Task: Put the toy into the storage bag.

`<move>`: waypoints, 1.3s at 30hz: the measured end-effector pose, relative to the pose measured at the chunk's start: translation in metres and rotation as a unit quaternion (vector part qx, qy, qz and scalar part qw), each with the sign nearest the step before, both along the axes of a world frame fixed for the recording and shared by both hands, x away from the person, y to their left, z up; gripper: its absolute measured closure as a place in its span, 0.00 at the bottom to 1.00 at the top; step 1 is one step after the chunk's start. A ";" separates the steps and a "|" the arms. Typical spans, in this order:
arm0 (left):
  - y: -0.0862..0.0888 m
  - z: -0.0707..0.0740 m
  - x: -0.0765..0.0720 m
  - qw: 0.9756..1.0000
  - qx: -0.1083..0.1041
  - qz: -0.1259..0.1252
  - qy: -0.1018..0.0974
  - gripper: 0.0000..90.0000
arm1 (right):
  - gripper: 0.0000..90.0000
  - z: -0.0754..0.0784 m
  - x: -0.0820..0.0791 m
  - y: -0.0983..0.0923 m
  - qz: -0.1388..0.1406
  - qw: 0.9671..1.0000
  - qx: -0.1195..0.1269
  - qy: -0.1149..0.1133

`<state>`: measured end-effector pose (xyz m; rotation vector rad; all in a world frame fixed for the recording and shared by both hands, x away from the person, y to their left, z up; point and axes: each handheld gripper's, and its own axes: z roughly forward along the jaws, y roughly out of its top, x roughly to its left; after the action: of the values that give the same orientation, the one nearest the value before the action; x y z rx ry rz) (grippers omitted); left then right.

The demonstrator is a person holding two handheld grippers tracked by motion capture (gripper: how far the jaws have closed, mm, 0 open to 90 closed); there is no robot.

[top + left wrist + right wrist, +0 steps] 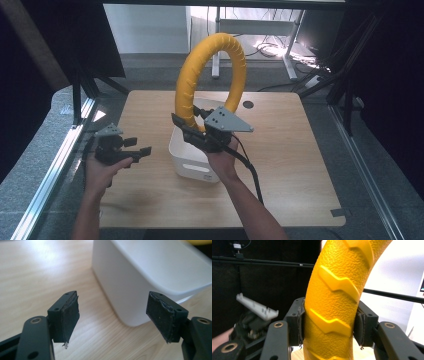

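One yellow ring [210, 75], ribbed like a tyre, stands on edge at the centre of the high view, its arc rising toward the top of the frame and its lower part hanging over the white bin [187, 157] just below centre. The right gripper [192, 131] is clamped across the ring's lower left limb; in the right gripper view both pads press the textured yellow tube [332, 315] from either side, so the tube's axis runs up and down between the jaws and the ring's plane faces the camera. The coming move, as I judge it, turns on this: the bin's opening lies directly beneath the held limb, so the ring has to go down, and it looks wider than the bin, so it may have to tilt or rest across the rim. The left gripper [134, 150] sits at the left of the high view, well apart from the ring, its jaws spread with nothing between them; the left gripper view has the bin's wall [125, 290] ahead of the pads [70, 315] and bare table [290, 150] beside it. The right hand is plainly the nearer. Open table lies right of the bin, toward the frame's lower right.
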<state>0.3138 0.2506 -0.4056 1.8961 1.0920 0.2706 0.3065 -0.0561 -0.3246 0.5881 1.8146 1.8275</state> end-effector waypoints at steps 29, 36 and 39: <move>-0.020 0.152 0.009 0.993 -0.055 -0.088 -0.055 0.28 | 0.56 -0.013 0.002 0.008 0.000 1.000 0.002 0.006; -0.037 0.177 0.016 0.992 -0.044 -0.112 -0.049 0.29 | 0.56 -0.016 0.004 0.009 -0.002 1.000 -0.001 0.010; -0.043 0.183 0.019 0.990 -0.047 -0.124 -0.047 0.28 | 0.56 -0.018 0.004 0.009 -0.002 1.000 -0.001 0.010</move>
<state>0.3324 0.2072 -0.2227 1.8923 0.7819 0.1629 0.3108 -0.0467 -0.3423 0.6116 1.8277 1.8221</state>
